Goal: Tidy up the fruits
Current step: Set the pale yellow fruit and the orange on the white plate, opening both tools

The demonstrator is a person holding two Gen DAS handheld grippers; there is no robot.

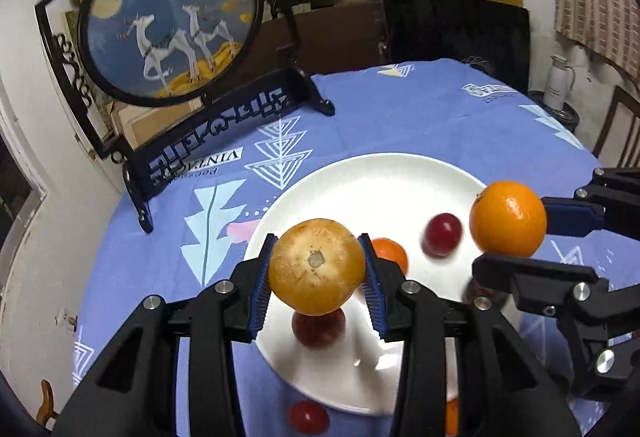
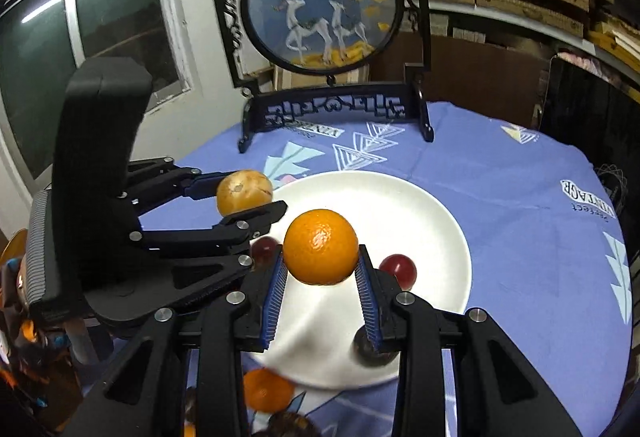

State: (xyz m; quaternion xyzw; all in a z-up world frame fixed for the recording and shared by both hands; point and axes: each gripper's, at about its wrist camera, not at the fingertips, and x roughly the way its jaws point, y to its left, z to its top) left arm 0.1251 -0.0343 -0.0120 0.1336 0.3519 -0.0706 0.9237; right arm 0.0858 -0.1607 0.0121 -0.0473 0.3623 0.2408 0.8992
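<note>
Fruit transfer is under way, both claws loaded above the white plate [image 1: 360,173], which sits on the desk's blue patterned cloth [image 1: 400,109]. Left claw [image 1: 318,269] is clamped on a russet, yellow-brown fruit [image 1: 317,266], blue pads pressing both flanks, the fruit clear of the plate. Right claw [image 2: 321,267] is clamped on a bright orange [image 2: 321,246], likewise held in the air over the plate. On the plate lie a red grape-like fruit [image 1: 442,235] and a small orange fruit [image 1: 390,255] behind the left claw's pad; another red fruit [image 1: 318,329] sits directly under the held russet one. One red fruit [image 1: 308,417] remains off the plate on the cloth at the near edge.

Judgement: the step in hand is carrying, with placement pending. The next move calls for lowering each fruit onto bare plate surface, avoiding the fruits beneath, then parting the pads gently, since round fruit is liable to roll. A framed deer screen [image 1: 168,21] stands well behind, no obstruction.
</note>
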